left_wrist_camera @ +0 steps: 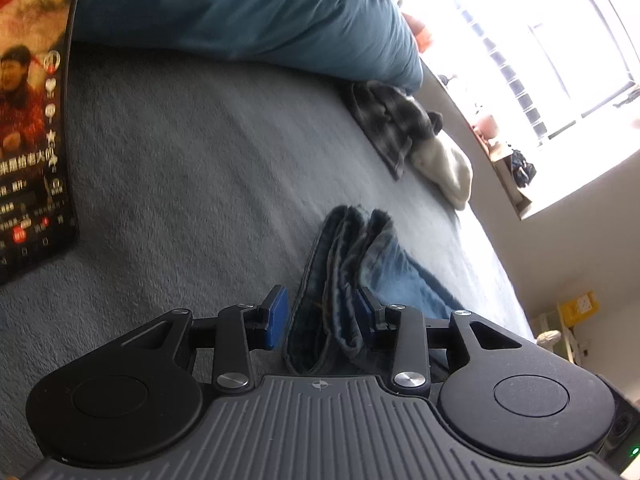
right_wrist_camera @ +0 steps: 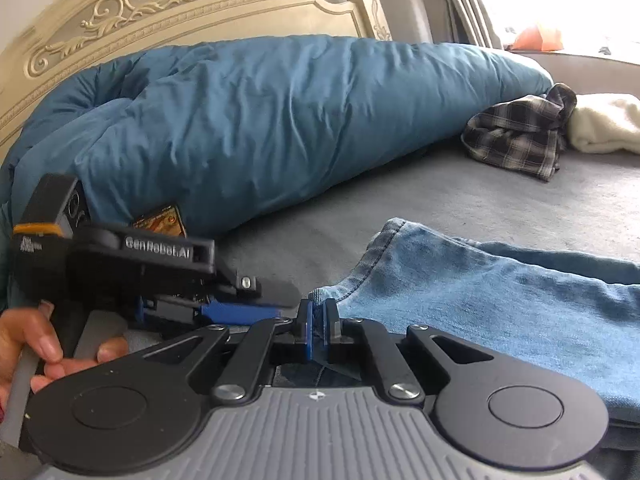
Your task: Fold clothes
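Grey bed sheet [right_wrist_camera: 460, 200]: it covered the whole mattress and carried all the things.
Duvet [right_wrist_camera: 260, 120]: teal, rolled in a long bundle along the carved cream headboard [right_wrist_camera: 160, 4].
Jeans [right_wrist_camera: 500, 300]: light blue denim, lying flat on the sheet near the front; in the left view the bunched folds [left_wrist_camera: 344, 280] ran forward from between the fingers.
Other clothes: a dark checked shirt [right_wrist_camera: 516, 136] was crumpled at the end of the duvet, touching a folded cream garment [right_wrist_camera: 604, 124].
Tablet [left_wrist_camera: 32, 120]: its lit screen stood at the left edge of the left view.
Left tool [left_wrist_camera: 320, 316]: partly closed around the thick denim bundle; the right pad touched it, the left pad seemed just apart.
Right tool [right_wrist_camera: 318, 320]: clenched on a hem of the jeans.
Hand [right_wrist_camera: 36, 344]: it held the left tool's handle.
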### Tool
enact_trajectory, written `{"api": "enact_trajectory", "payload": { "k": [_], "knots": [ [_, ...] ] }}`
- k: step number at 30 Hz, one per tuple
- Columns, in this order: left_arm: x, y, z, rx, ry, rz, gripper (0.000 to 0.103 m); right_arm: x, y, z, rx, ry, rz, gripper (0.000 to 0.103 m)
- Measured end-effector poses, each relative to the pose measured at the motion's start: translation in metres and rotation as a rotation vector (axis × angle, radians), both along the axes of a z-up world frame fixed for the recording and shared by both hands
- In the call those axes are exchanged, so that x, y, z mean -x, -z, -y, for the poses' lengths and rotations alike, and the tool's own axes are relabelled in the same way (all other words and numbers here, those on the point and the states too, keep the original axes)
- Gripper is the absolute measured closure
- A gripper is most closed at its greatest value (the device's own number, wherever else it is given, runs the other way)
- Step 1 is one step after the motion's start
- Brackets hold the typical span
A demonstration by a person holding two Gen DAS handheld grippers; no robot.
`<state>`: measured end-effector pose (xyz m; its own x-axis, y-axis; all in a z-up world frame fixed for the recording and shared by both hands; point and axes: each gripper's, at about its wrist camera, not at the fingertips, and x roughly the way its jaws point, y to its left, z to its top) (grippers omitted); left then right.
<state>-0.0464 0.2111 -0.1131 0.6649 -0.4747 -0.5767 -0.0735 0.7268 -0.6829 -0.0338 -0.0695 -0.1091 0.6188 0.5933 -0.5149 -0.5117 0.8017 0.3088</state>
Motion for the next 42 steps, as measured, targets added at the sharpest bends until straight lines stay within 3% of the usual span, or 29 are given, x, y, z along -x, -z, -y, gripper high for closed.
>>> {"api": "enact_trajectory", "payload": {
  "k": [6, 10, 14, 18, 21, 26, 28, 30, 31, 33, 37, 42],
  "knots": [
    [-0.015, -0.035, 0.024, -0.104, 0.054, 0.149, 0.066, 0.003, 0.010, -0.007, 0.069, -0.040, 0.000, 0.093],
    [-0.030, -0.057, 0.063, -0.161, 0.173, 0.267, 0.066, 0.008, -0.004, 0.006, 0.080, -0.044, 0.012, 0.077],
    [-0.044, -0.062, 0.108, -0.244, 0.325, 0.330, 0.066, 0.020, -0.013, 0.047, 0.050, -0.029, -0.037, 0.076],
    [-0.050, -0.038, 0.139, -0.392, 0.365, 0.284, 0.066, 0.037, -0.023, 0.110, 0.043, 0.095, -0.074, 0.076],
    [-0.049, -0.015, 0.137, -0.481, 0.314, 0.214, 0.066, 0.045, -0.034, 0.160, 0.082, 0.271, -0.016, 0.077],
    [-0.051, 0.002, 0.112, -0.456, 0.233, 0.157, 0.067, 0.044, -0.041, 0.229, 0.183, 0.557, 0.062, 0.078],
    [-0.050, 0.003, 0.108, -0.445, 0.227, 0.153, 0.067, 0.046, -0.031, 0.250, 0.198, 0.638, 0.038, 0.079],
    [-0.050, 0.005, 0.109, -0.447, 0.228, 0.151, 0.067, 0.046, -0.008, 0.267, 0.247, 0.705, -0.049, 0.079],
    [-0.051, 0.006, 0.111, -0.452, 0.230, 0.152, 0.067, 0.044, 0.009, 0.277, 0.278, 0.730, -0.115, 0.087],
    [-0.052, 0.006, 0.115, -0.471, 0.235, 0.156, 0.067, 0.046, 0.027, 0.292, 0.257, 0.770, -0.182, 0.088],
    [-0.050, 0.006, 0.119, -0.488, 0.236, 0.161, 0.067, 0.055, -0.005, 0.305, 0.190, 0.869, -0.094, 0.088],
    [-0.051, 0.008, 0.119, -0.483, 0.235, 0.163, 0.067, 0.066, -0.016, 0.317, 0.091, 0.868, -0.104, 0.087]
  ]
}}
